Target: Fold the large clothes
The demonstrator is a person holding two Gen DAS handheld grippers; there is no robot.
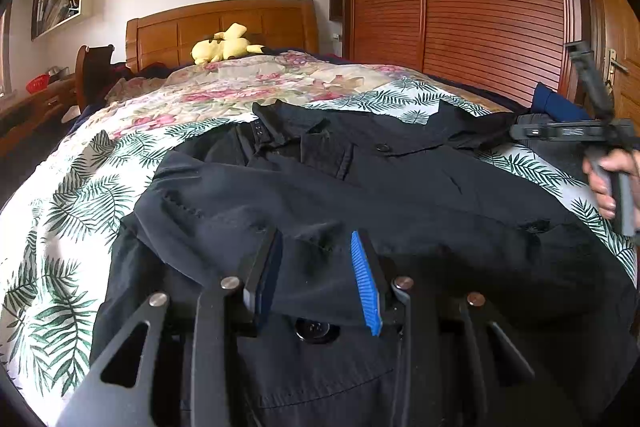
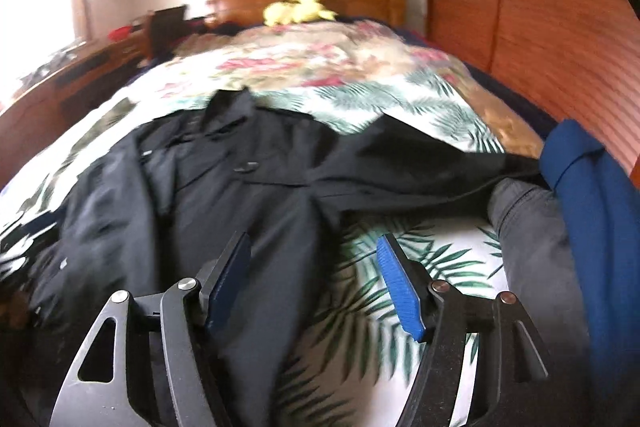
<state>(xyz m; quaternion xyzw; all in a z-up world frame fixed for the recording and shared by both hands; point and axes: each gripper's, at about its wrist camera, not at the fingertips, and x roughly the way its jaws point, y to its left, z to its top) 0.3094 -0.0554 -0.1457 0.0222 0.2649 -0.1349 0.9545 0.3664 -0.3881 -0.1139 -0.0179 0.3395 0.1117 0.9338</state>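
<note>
Coat: a large black coat (image 1: 360, 187) is lying spread across the leaf-print bedcover (image 1: 64, 211), its collar towards the headboard (image 1: 224, 23) and one sleeve reaching out to the right.
Left gripper (image 1: 316, 247): its blue pads are sitting partly apart with a fold of the coat bunched between them; whether they are pinching it I cannot tell.
Right gripper (image 2: 316, 247): its jaws are standing wide apart, holding nothing, hovering over the coat's right edge and the bare bedcover.
Hand (image 1: 604, 183): gripping the right gripper's handle at the left view's right edge.
Beside the coat: grey cloth (image 2: 532, 227) and blue cloth (image 2: 592, 211) are lying just right.
Far end: a yellow plush toy (image 1: 224, 45) is lying by the headboard.
</note>
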